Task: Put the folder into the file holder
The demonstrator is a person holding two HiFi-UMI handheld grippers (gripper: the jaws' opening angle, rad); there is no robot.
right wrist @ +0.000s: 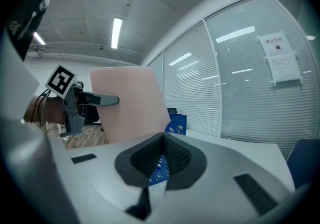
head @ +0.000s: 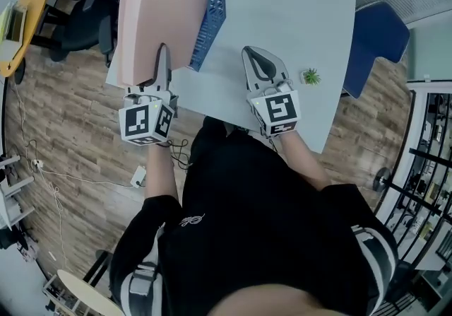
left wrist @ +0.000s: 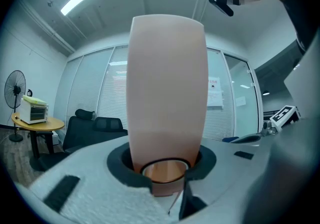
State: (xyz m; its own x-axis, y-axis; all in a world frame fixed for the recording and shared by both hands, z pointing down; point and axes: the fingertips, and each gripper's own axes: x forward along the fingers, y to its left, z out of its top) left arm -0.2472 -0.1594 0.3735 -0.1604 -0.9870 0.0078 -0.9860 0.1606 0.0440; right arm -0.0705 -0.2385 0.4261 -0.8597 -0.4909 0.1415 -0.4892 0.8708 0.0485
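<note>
White office table (head: 296,18), blue file holder (head: 214,3) at 12 o'clock near far edge. Pink folder (head: 152,14) at 11 o'clock, upright just beside holder, clamped by near edge in left gripper (head: 162,60). Right gripper (head: 256,56) at 1 o'clock, jaws clenched together on nothing, over table

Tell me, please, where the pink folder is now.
In the head view, the pink folder is at the upper left, gripped by the left gripper, over the left edge of the table and just left of the blue file holder.
</note>
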